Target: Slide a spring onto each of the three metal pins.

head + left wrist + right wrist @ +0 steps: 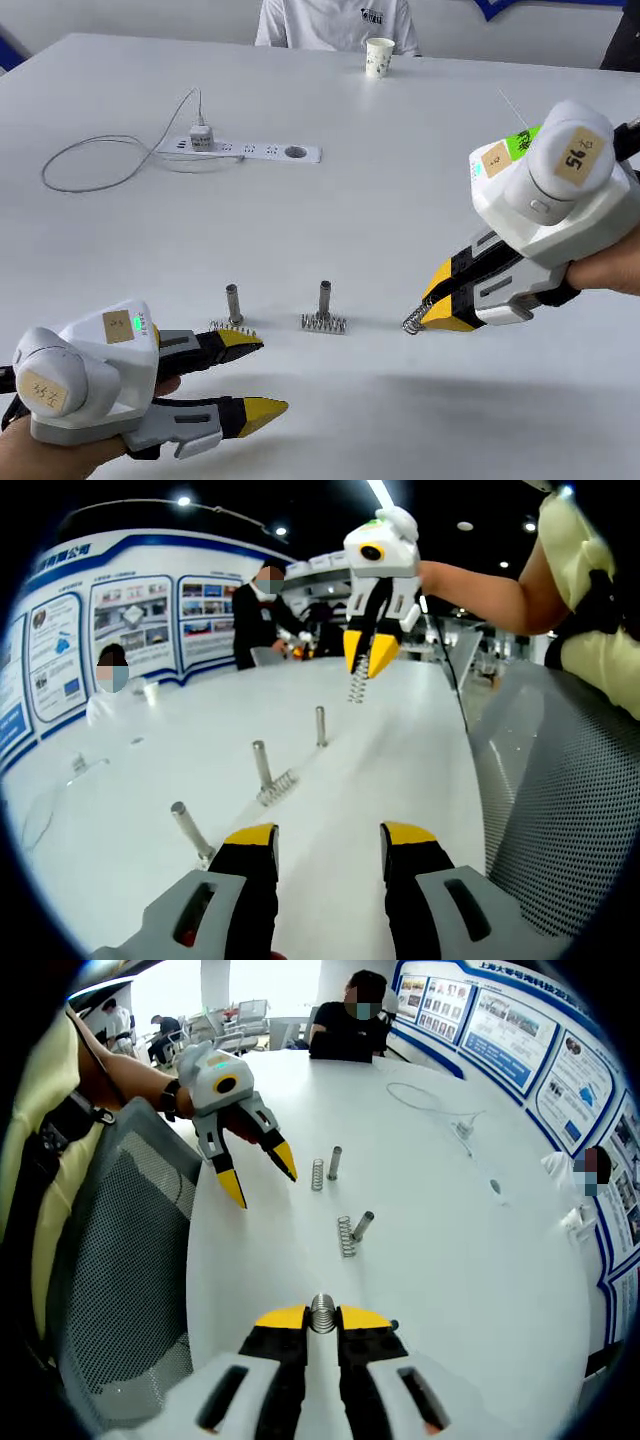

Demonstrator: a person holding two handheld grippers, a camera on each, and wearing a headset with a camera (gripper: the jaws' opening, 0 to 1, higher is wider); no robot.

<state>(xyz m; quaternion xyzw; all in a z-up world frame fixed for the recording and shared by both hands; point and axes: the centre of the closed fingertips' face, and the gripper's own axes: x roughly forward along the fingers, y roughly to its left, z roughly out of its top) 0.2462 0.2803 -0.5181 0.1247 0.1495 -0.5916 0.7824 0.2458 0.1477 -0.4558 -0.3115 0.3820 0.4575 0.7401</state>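
With a spring (412, 321) pinched in my right tongs (322, 1322) over the bench (350, 220) near the end pin (320, 725), and my left tongs (268, 375) wide and empty, I must next line the spring up over that pin and lower it.

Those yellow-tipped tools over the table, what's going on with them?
A person holds a tool in each hand over a white table. The right tool is shut on a spring. The left tool is open and holds nothing. Two more springs lie on the table beside upright metal pins, and no spring is on a pin yet.
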